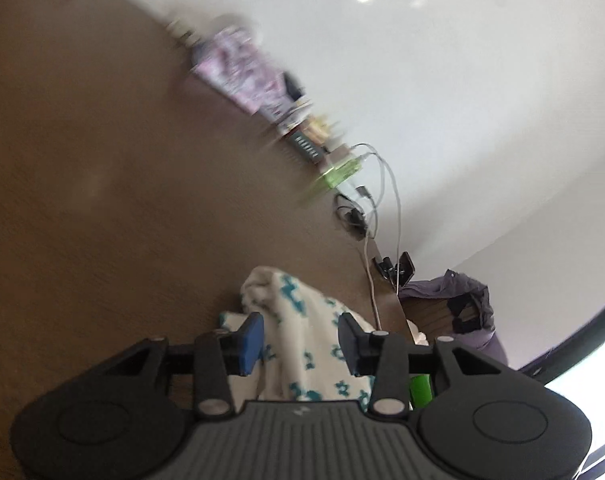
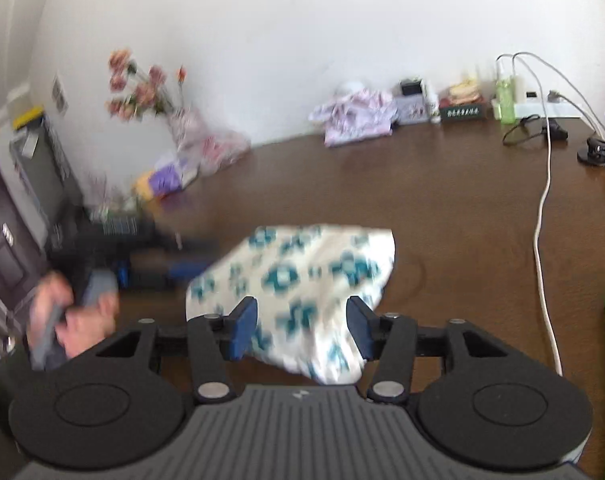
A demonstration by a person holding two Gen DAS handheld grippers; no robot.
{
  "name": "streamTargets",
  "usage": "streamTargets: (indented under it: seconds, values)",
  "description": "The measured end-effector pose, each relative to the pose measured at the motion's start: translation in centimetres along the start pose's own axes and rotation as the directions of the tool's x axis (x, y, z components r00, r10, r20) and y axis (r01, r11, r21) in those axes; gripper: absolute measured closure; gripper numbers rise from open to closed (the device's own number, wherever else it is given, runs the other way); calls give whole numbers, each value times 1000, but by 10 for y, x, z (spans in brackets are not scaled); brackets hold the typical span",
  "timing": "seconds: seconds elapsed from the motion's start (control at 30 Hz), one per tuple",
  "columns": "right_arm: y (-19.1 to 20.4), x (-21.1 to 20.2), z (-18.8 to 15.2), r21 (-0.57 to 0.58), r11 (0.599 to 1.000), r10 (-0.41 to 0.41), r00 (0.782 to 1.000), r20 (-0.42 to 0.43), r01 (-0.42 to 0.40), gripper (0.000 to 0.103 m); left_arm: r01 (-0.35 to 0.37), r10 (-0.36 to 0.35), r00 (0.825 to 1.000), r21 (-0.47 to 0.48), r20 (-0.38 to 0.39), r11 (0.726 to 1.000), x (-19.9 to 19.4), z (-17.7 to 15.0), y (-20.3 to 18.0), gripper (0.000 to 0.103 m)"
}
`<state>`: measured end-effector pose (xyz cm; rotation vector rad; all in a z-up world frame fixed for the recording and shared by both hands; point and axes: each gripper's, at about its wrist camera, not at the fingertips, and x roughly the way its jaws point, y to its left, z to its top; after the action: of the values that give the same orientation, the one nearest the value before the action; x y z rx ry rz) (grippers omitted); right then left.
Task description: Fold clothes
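Left tongs (image 1: pixel 300 338): jaws apart, patterned cloth (image 1: pixel 302 320) between them.
Right tongs (image 2: pixel 302 326): jaws apart over the cloth.
Cloth: bunched on brown table (image 2: pixel 442 208).

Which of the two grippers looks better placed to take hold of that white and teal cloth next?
Probably the right gripper: its open jaws face the white and teal cloth squarely across the table. The left gripper is open too, but its view is tilted and blurred.
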<state>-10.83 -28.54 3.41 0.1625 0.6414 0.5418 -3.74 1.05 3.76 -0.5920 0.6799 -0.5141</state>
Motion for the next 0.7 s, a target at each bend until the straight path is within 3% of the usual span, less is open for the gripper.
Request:
streamTargets:
  seconds: [0.07, 0.1, 0.2, 0.3, 0.37, 0.4, 0.43, 0.47, 0.5, 0.6, 0.67, 0.7]
  values:
    - [-2, 5, -13, -21, 1000, 17, 1000, -14, -17, 67, -42, 45, 999, 110, -26, 993, 15, -2, -24, 61]
    - [-6, 9, -18, -6, 999, 37, 999, -12, -37, 79, -63, 71, 996, 149, -46, 987, 25, -5, -32, 61]
    - [-21, 16, -29, 74, 995, 70, 997, 32, -72, 96, -121, 152, 984, 268, -98, 956, 54, -12, -56, 67]
    - [-30, 9, -36, 133, 987, 83, 995, 48, -89, 96, -148, 196, 973, 332, -118, 932, 66, -18, -67, 65]
    - [-42, 2, -37, 267, 956, 101, 991, 90, -122, 81, -146, 192, 975, 320, -115, 936, 63, -19, -64, 64]
    - [-47, 4, -36, 330, 935, 98, 990, 102, -127, 48, -145, 189, 975, 314, -113, 938, 63, -20, -62, 64]
    - [-48, 8, -36, 358, 925, 94, 989, 112, -129, 28, -146, 188, 976, 310, -110, 939, 64, -21, -62, 63]
    - [-47, 13, -34, 373, 920, 82, 989, 126, -124, 28, -149, 191, 976, 311, -107, 939, 64, -22, -62, 63]
    - [-45, 19, -33, 393, 912, 75, 988, 134, -122, 30, -155, 196, 975, 316, -103, 936, 62, -23, -64, 63]
    - [-40, 38, -34, 471, 873, 68, 987, 146, -130, 57, -174, 216, 972, 335, -94, 926, 61, -26, -68, 63]
    - [-35, 43, -36, 496, 861, 32, 986, 163, -110, 64, -181, 225, 970, 348, -89, 920, 62, -27, -69, 63]
    - [-37, 47, -39, 529, 839, 46, 985, 167, -128, 77, -185, 228, 970, 352, -84, 918, 62, -27, -69, 62]
